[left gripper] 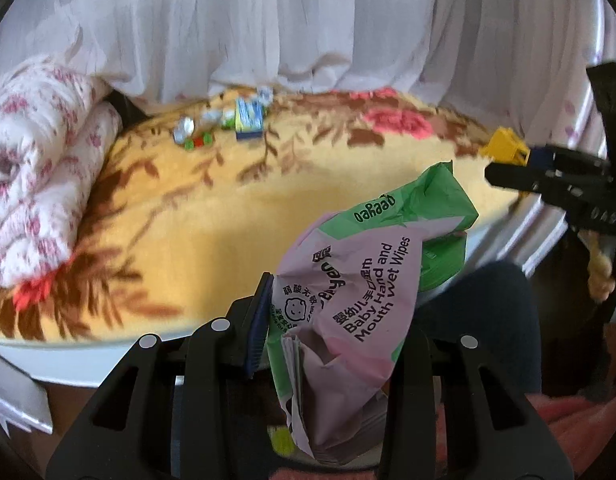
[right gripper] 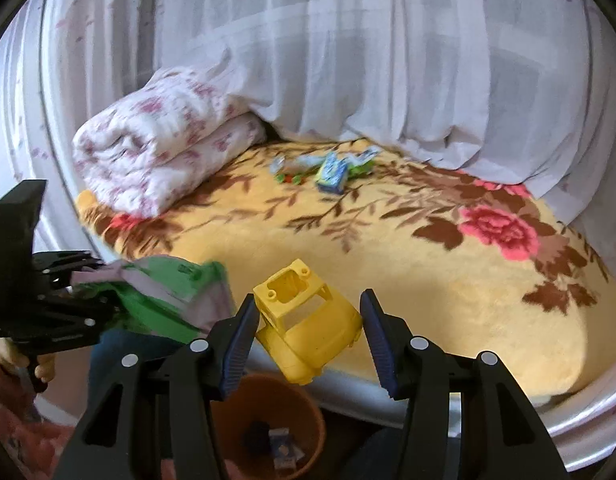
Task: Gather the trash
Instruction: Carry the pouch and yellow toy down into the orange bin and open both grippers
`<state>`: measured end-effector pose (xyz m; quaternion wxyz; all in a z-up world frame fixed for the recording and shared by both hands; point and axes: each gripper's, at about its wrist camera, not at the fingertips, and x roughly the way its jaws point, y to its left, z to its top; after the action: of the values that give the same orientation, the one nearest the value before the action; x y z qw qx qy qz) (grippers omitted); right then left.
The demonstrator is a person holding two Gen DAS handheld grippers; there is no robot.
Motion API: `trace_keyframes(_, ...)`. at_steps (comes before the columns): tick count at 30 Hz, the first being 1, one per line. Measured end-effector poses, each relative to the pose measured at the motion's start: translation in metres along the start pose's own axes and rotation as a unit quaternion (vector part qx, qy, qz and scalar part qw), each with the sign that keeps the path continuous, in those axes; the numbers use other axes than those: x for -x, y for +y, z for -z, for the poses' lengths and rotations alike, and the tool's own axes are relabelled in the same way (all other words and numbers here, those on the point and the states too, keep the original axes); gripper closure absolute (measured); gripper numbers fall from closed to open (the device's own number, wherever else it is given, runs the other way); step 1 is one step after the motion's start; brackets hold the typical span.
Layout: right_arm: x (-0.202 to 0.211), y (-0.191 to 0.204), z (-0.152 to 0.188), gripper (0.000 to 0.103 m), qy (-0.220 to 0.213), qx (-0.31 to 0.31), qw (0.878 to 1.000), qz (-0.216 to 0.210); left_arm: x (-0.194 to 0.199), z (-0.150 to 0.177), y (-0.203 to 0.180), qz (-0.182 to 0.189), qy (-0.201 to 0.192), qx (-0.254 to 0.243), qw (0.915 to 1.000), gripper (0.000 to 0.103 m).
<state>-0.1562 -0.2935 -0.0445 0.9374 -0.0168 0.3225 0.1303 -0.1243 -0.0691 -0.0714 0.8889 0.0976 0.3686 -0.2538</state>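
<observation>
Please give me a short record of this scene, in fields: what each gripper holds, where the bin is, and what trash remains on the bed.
left gripper: shut on wet wipes pack
right gripper: jaws open around yellow toy truck cab, which touches the left pad; grip not certain
bin: orange bin below the right gripper, beside the bed edge, a few items inside
remaining on blanket: small cartons and wrappers at the far side near the curtain

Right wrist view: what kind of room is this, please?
Most likely a bedroom. A bed is covered by a yellow floral blanket, a folded quilt lies at its far end, and sheer curtains hang behind. An orange bin stands beside the bed.
</observation>
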Motion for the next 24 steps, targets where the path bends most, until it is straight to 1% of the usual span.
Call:
trace_keyframes(6,-0.011,0.022,0.023,0.051,0.037,0.013,0.999,-0.027,-0.025,0.040,-0.003,-0.003,0.065,-0.002,0.9979,0.068)
trace_keyframes(7,-0.018,0.026,0.029,0.051,0.049,0.016,0.998,-0.032,-0.030,0.046,-0.003,-0.003,0.076,-0.002,0.9971,0.068)
trace_keyframes(9,-0.026,0.030,0.037,0.051,0.064,0.018,0.997,-0.038,-0.044,0.058,-0.003,-0.004,0.102,-0.003,0.9948,0.068)
trace_keyframes(13,-0.049,0.039,0.057,0.051,0.103,0.021,0.993,-0.051,-0.067,0.077,-0.006,-0.006,0.141,-0.008,0.9899,0.068)
trace_keyframes(16,-0.065,0.044,0.071,0.051,0.129,0.018,0.990,-0.058,-0.079,0.085,-0.005,-0.008,0.159,-0.010,0.9871,0.068)
trace_keyframes(24,-0.097,0.048,0.096,0.051,0.181,0.014,0.981,-0.064,-0.110,0.102,-0.003,-0.009,0.207,-0.014,0.9782,0.068)
